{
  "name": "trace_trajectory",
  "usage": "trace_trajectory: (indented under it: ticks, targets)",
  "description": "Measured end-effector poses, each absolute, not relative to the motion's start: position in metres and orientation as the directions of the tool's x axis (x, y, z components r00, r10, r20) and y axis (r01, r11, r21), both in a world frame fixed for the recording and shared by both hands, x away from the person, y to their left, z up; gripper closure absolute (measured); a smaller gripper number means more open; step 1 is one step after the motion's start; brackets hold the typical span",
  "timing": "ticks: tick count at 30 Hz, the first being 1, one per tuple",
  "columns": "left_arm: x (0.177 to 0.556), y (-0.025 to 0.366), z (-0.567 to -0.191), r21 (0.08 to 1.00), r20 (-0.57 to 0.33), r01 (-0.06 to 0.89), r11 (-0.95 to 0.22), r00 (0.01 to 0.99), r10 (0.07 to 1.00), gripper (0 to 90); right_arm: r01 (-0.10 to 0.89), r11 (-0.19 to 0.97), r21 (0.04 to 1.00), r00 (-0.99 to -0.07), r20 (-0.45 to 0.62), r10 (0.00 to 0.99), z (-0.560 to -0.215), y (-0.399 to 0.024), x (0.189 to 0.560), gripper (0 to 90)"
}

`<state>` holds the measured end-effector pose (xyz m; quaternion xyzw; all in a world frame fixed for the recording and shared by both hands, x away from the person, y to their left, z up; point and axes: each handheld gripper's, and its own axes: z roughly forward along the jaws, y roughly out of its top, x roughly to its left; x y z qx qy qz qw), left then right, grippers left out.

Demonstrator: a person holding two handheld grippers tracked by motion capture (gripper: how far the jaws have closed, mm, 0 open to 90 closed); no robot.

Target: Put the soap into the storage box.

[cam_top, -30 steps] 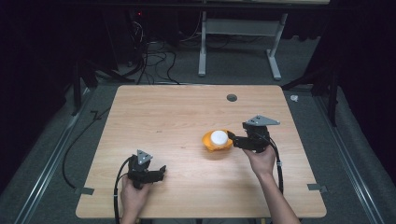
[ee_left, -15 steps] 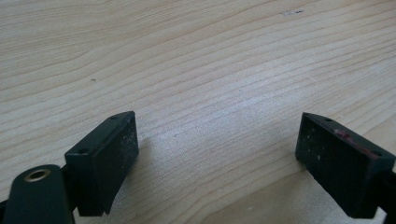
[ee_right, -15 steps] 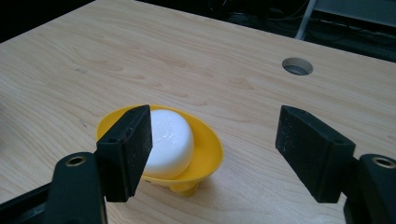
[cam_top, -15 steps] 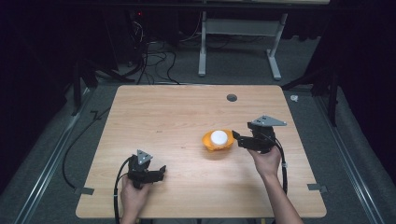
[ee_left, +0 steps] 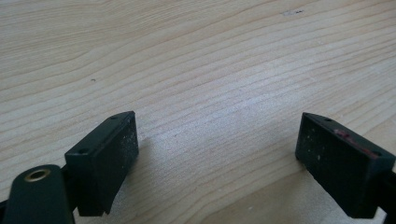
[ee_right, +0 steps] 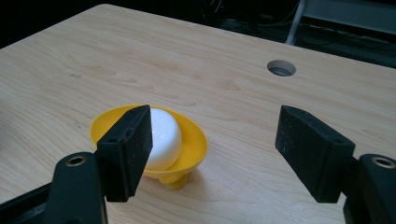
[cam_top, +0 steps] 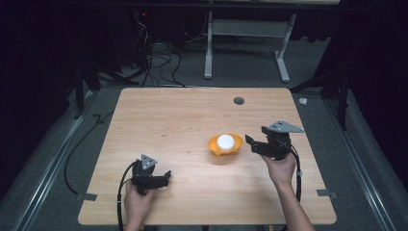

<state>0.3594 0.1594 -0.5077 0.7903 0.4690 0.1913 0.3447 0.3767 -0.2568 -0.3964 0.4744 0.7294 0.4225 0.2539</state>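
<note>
- The right tongs stand wide open with nothing between the jaws, just beside a yellow bowl.
- The bowl sits on the desk ahead of those tongs, holding a white ball.
- The left tongs gape apart over bare wood, well apart from the bowl.

From my end the worktop is lit evenly from overhead while everything around it drops into near black. Soft shadows sit under the jaws in both gripper views, and the high view looks slightly soft, with no glare.
</note>
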Motion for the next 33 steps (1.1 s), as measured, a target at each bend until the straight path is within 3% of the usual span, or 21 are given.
trace_trajectory:
  ticks: [33]
  targets:
    - [0.359,0.159,-0.508,0.724,-0.021,0.61,-0.322,0.487,0.873,13.5,0.464,0.142,0.875,-0.363,0.041,0.931,-0.394,-0.29,0.355,28.6]
